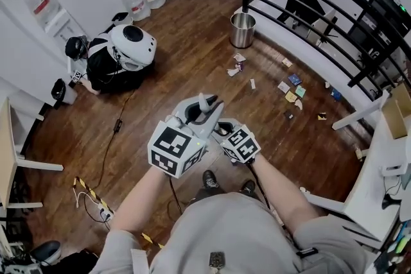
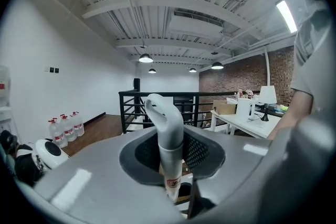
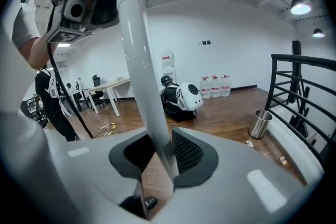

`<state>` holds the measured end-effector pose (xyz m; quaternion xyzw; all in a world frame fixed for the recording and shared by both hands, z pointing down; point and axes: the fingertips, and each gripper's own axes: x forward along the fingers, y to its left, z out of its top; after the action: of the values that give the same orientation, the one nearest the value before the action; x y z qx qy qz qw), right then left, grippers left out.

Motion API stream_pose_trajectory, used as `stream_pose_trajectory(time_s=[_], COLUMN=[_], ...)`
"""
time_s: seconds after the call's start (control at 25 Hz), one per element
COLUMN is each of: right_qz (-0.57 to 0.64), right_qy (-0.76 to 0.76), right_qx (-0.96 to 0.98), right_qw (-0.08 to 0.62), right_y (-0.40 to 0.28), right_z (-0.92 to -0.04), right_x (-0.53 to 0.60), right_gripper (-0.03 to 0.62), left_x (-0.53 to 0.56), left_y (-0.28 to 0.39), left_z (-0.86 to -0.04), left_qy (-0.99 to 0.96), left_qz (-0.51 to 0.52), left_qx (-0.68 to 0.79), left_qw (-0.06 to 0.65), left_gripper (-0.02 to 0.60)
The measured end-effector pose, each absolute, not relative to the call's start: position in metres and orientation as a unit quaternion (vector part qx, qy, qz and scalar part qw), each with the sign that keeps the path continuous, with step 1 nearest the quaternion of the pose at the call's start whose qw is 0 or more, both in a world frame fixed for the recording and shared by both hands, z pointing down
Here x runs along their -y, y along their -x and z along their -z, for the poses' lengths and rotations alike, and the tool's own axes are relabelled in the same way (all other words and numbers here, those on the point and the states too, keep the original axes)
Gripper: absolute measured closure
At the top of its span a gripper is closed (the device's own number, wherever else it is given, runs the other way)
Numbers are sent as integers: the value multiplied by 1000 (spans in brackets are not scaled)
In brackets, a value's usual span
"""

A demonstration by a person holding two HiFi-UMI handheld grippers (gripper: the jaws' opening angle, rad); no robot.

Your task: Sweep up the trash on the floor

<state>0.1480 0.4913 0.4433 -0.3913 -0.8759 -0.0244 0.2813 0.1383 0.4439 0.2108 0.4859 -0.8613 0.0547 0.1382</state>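
One sticker [image 2: 171,183] on the handle [image 2: 169,139] is unreadable.

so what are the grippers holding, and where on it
Both hold a long grey broom handle: the left gripper just under its looped top end, the right gripper lower down the shaft.

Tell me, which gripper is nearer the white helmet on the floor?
Left. The left gripper is right of and below the helmet in the head view; the right gripper sits further right, beyond the left one. Both hold one handle.
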Motion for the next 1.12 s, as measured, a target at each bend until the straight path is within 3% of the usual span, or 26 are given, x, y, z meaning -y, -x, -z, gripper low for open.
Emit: stream_pose_trajectory(time_s=[0.48, 1.12], right_qz=[69, 54], right_qy=[382, 446], right_qx=[868, 855], right_qw=[309, 258], right_y=[-145, -63], right_z=[-511, -576], right_x=[-507, -655], right_gripper=[494, 502], left_x=[-510, -621], left_y=[-127, -58], left_z=[-286, -350], left_qy=[-443, -397], left_qz=[-13, -41], left_qx=[875, 898], left_qw=[197, 186], left_gripper=[514, 514])
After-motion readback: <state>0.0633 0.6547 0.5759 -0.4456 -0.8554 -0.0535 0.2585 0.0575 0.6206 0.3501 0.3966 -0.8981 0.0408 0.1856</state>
